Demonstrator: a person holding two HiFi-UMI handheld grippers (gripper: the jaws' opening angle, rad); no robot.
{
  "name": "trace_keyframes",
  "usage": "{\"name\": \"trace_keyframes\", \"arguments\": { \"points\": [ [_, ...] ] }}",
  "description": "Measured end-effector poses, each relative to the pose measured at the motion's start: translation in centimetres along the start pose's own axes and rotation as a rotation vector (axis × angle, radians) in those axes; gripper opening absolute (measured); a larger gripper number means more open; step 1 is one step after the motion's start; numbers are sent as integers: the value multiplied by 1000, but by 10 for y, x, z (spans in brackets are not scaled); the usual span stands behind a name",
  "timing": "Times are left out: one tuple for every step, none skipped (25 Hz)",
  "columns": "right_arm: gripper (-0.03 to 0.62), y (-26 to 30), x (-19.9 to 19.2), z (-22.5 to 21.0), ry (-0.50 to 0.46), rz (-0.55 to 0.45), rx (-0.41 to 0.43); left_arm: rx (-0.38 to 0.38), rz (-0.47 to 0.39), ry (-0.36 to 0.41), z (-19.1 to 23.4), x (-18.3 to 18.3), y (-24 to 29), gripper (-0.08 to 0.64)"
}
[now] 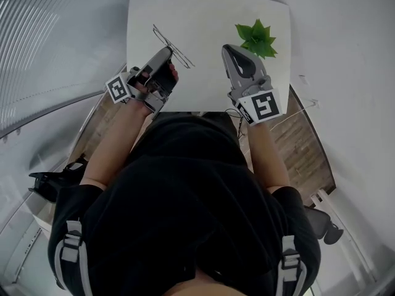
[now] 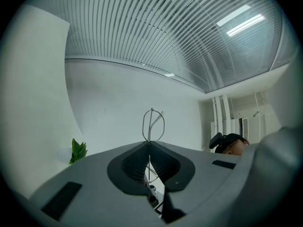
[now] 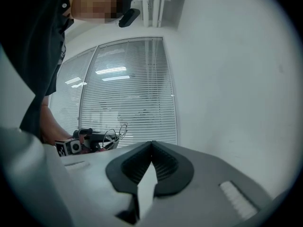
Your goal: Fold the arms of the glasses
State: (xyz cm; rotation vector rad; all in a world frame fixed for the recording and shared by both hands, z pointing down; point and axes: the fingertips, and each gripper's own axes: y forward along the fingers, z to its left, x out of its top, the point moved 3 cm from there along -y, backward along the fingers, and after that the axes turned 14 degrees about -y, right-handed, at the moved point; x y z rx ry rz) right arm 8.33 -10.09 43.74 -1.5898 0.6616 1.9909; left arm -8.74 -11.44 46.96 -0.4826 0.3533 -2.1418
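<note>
Thin wire-framed glasses [image 1: 173, 44] stick out over the white table [image 1: 203, 5] from my left gripper [image 1: 168, 52], which is shut on them. In the left gripper view one wire lens rim [image 2: 153, 123] stands upright just past the closed jaw tips of the left gripper [image 2: 149, 144], and a strand of wire runs down between the pads. My right gripper [image 1: 229, 47] hovers to the right of the glasses, apart from them, jaws shut and empty. From the right gripper [image 3: 152, 143] view the glasses [image 3: 113, 135] show at the left, held in the other gripper.
A small green plant [image 1: 257, 38] stands on the table's right side, just beyond the right gripper; it also shows as the plant [image 2: 77, 151] at the left of the left gripper view. Window blinds [image 3: 128, 89] and white walls surround the table.
</note>
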Motion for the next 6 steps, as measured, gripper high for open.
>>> {"name": "trace_keyframes", "arguments": {
  "points": [
    [11, 0, 0, 0, -3, -3, 2, -1, -1, 0, 0, 0, 0, 14],
    [10, 0, 1, 1, -7, -6, 4, -1, -1, 1, 0, 1, 0, 14],
    [11, 0, 1, 1, -12, -7, 6, -1, -1, 1, 0, 1, 1, 14],
    [10, 0, 1, 2, -17, -7, 7, -1, -2, 0, 0, 1, 1, 14],
    [10, 1, 1, 2, -23, -6, 8, 0, -2, -1, 0, 1, 1, 14],
    [9, 1, 2, 2, -28, -5, 9, 0, -3, -2, 0, 1, 2, 14]
  ]
}}
